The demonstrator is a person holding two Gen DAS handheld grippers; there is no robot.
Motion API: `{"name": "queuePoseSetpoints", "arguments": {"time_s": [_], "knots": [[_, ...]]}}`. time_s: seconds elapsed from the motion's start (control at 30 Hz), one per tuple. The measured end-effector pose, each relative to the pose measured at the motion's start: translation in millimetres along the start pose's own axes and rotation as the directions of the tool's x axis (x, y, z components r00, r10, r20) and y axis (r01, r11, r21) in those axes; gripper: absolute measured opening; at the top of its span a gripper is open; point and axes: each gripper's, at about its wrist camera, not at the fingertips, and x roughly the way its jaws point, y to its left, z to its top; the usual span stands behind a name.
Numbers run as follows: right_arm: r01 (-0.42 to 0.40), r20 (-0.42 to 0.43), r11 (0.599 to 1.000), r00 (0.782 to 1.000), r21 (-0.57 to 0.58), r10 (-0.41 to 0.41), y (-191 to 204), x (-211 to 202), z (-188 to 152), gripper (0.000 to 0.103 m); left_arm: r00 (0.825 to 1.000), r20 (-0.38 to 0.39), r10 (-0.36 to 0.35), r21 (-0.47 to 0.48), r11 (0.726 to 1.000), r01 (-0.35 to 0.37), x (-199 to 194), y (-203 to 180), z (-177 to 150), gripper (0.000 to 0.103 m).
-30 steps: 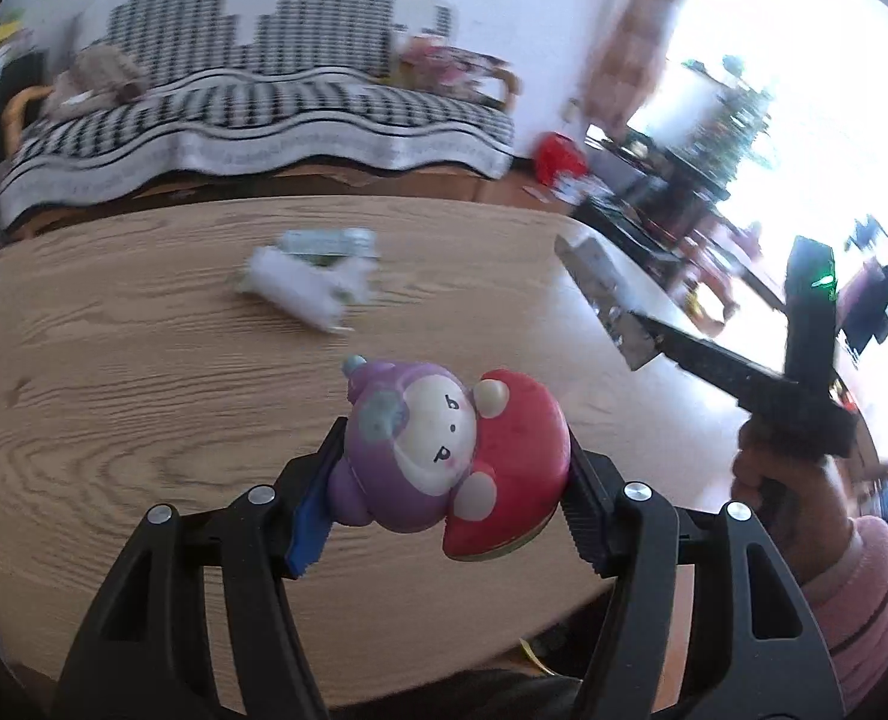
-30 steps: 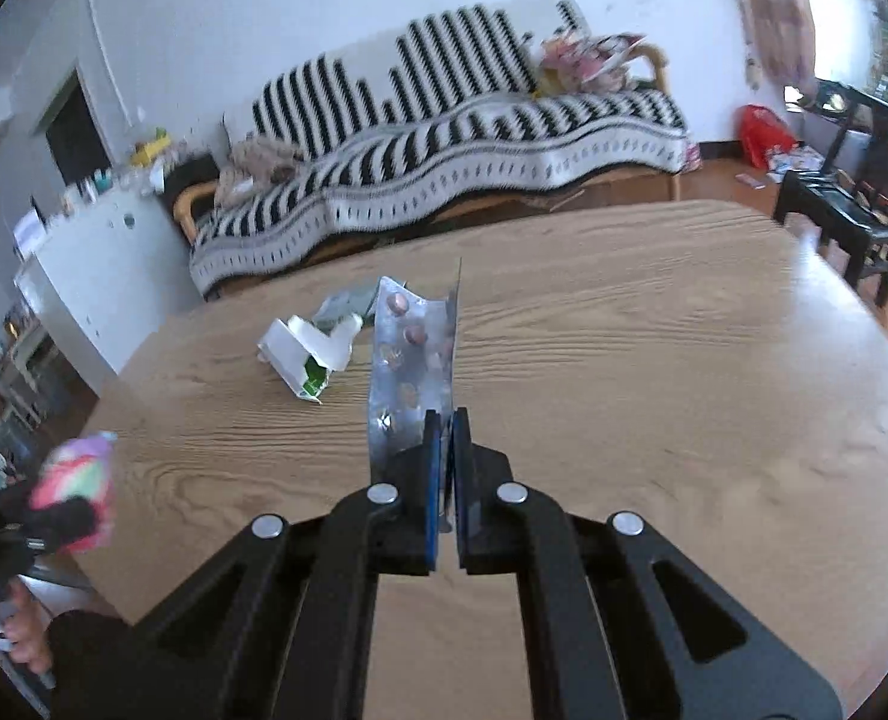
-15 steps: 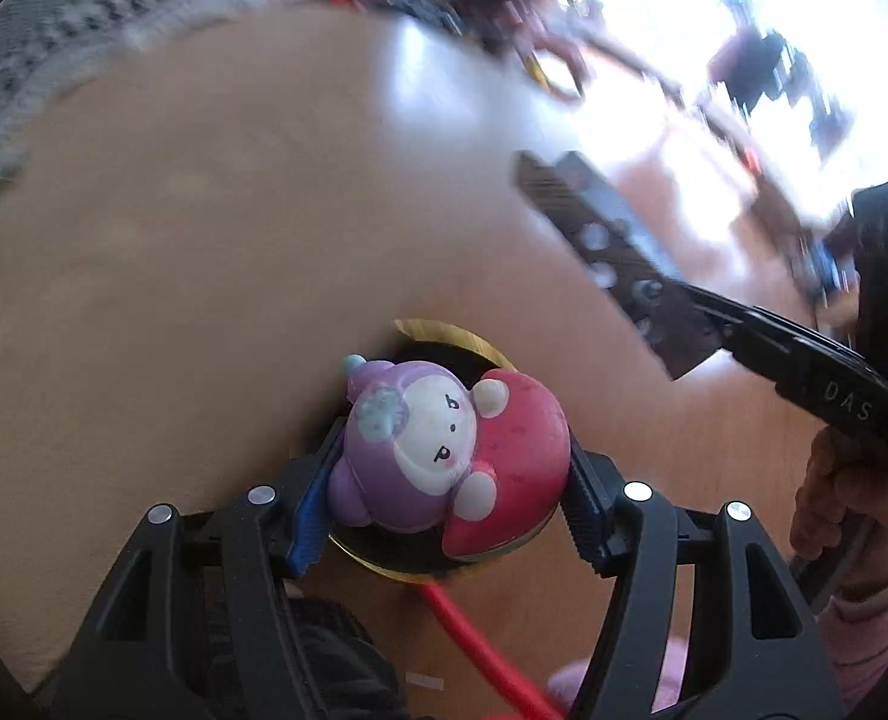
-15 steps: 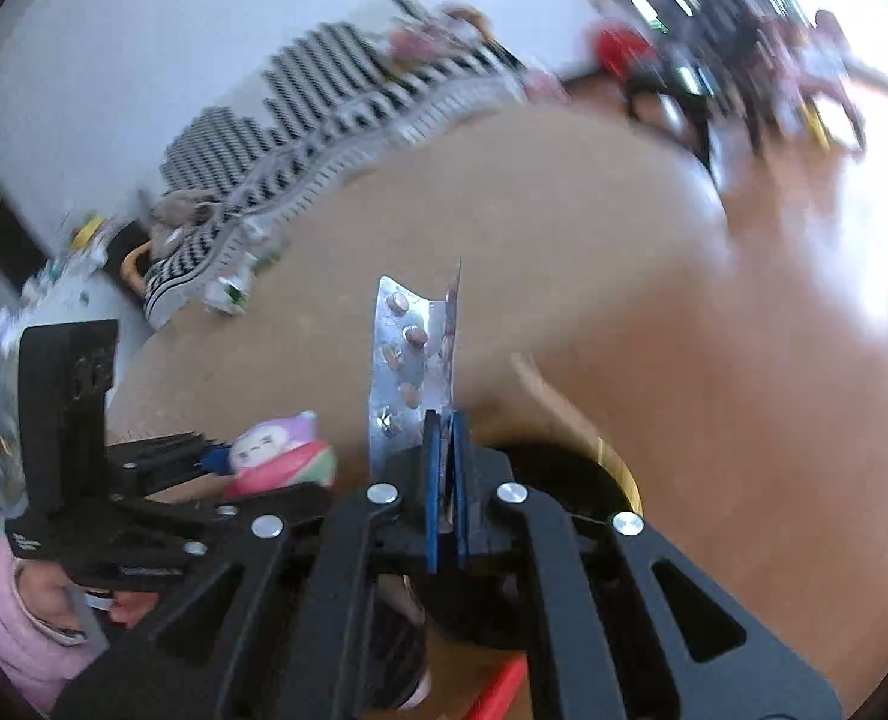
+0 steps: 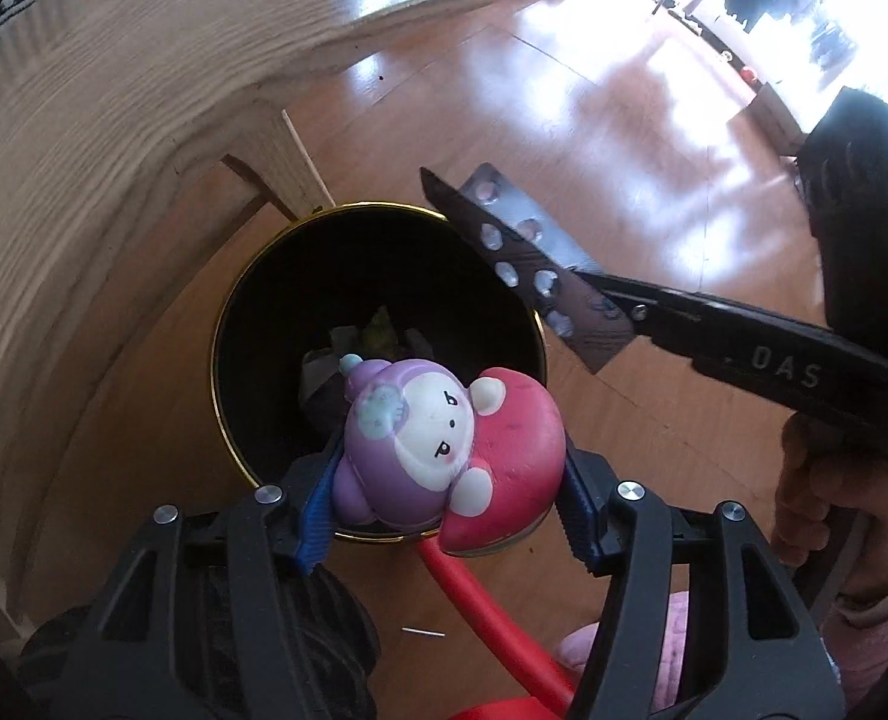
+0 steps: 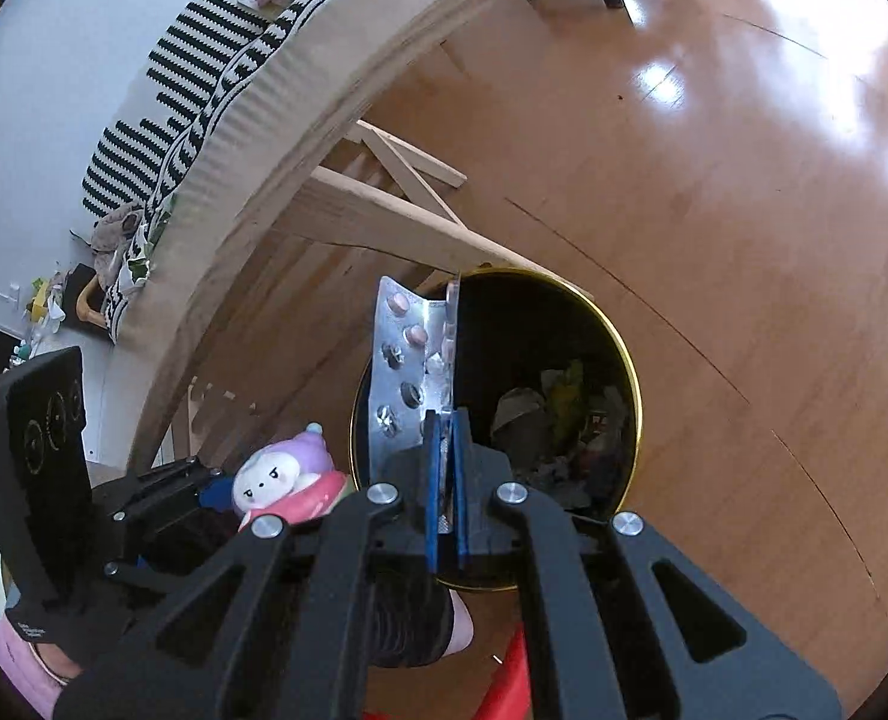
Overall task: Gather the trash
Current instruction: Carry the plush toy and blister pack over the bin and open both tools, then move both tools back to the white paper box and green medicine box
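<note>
Bin (image 5: 228, 324) stands on the floor directly beneath both claws. The left claw (image 5: 447, 495), clamped on the mushroom toy (image 5: 444, 450), hangs over the near rim; the right claw (image 6: 444, 480), pinching the blister pack (image 6: 411, 372), is positioned above the opening, long axis upright.

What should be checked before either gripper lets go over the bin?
1. Left gripper shut on the toy figure: ok.
2. Right gripper shut on the blister pack: ok.
3. Toy figure over the trash bin opening: ok, near its rim.
4. Blister pack over the opening: cannot tell; the left view shows it at the rim.
5. Room left in the bin: ok, trash lies low inside.
6. Grippers apart from each other: ok.
</note>
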Motion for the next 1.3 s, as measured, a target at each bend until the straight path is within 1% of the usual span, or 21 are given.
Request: {"name": "queuePoseSetpoints", "arguments": {"time_s": [0.13,0.17,0.2,0.23,0.27,0.3,0.33,0.37,0.4,0.43,0.5,0.57,0.6,0.63,0.67,0.7,0.77,0.87,1.03,1.17,1.3], "knots": [[0.001,-0.010,0.999,1.000,0.034,-0.001,-1,3,6,0.004,1.000,0.006,-0.007,0.001,1.000,0.007,-2,2,-1,0.063],[-0.006,-0.015,0.998,1.000,0.056,0.007,-5,4,8,0.004,1.000,0.002,-0.003,-0.012,1.000,0.003,0,2,-1,0.071],[-0.020,-0.022,0.996,1.000,0.088,0.022,-9,4,10,0.005,1.000,-0.011,-0.015,-0.032,0.999,0.015,3,2,0,0.090],[-0.021,-0.021,0.994,1.000,0.106,0.023,-11,3,11,0.007,0.999,-0.019,-0.028,-0.044,0.999,0.027,6,2,1,0.097],[-0.021,-0.013,0.994,1.000,0.111,0.023,-10,3,15,0.025,0.999,-0.020,-0.051,-0.058,0.997,0.050,6,5,0,0.097],[-0.019,0.002,0.993,1.000,0.112,0.019,-10,-2,17,0.080,0.998,-0.017,-0.065,-0.063,0.996,0.064,4,5,1,0.097],[-0.018,0.023,0.993,1.000,0.119,0.015,-10,-6,19,0.095,0.997,-0.016,-0.078,-0.065,0.995,0.077,4,6,-1,0.097],[-0.023,0.032,0.992,0.999,0.120,0.019,-10,-8,21,0.098,0.995,-0.021,-0.093,-0.069,0.993,0.091,3,7,-2,0.097],[-0.027,0.043,0.992,0.999,0.121,0.022,-9,-11,21,0.097,0.995,-0.022,-0.102,-0.070,0.993,0.100,2,5,-2,0.097],[-0.021,0.066,0.993,0.998,0.116,0.014,-9,-15,23,0.097,0.993,0.010,-0.115,-0.073,0.991,0.116,-11,7,-1,0.097],[0.010,0.112,0.996,0.993,0.091,-0.020,-7,-24,25,0.097,0.988,0.116,-0.106,-0.081,0.990,0.116,-41,10,1,0.097],[0.080,0.186,0.996,0.979,0.041,-0.086,1,-34,27,0.097,0.970,0.240,-0.035,-0.070,0.996,0.053,-80,20,2,0.097],[0.110,0.220,0.994,0.969,0.018,-0.111,7,-38,29,0.097,0.954,0.297,0.032,-0.081,0.997,-0.008,-98,31,3,0.097],[0.121,0.237,0.993,0.964,0.005,-0.119,11,-39,31,0.097,0.935,0.336,0.112,-0.120,0.990,-0.075,-113,45,5,0.097],[0.123,0.253,0.992,0.960,-0.007,-0.118,16,-40,34,0.097,0.921,0.352,0.166,-0.167,0.980,-0.113,-124,58,5,0.097],[0.102,0.266,0.995,0.959,-0.017,-0.094,24,-40,38,0.097,0.907,0.364,0.211,-0.222,0.966,-0.136,-133,75,4,0.097],[0.053,0.266,0.998,0.963,-0.032,-0.043,34,-37,43,0.097,0.877,0.375,0.300,-0.362,0.918,-0.159,-149,116,1,0.097],[0.045,0.273,0.996,0.962,-0.081,-0.021,54,-30,46,0.097,0.853,0.345,0.393,-0.543,0.824,-0.160,-164,173,-7,0.097],[0.062,0.273,0.978,0.962,-0.197,-0.006,97,-11,46,0.097,0.811,0.305,0.499,-0.662,0.723,-0.196,-186,234,6,0.097],[0.092,0.280,0.955,0.960,-0.283,-0.009,124,0,48,0.097,0.797,0.286,0.531,-0.718,0.670,-0.189,-201,278,28,0.097],[0.133,0.286,0.927,0.958,-0.350,-0.029,143,11,54,0.097,0.800,0.280,0.530,-0.766,0.626,-0.147,-200,314,55,0.097]]}}
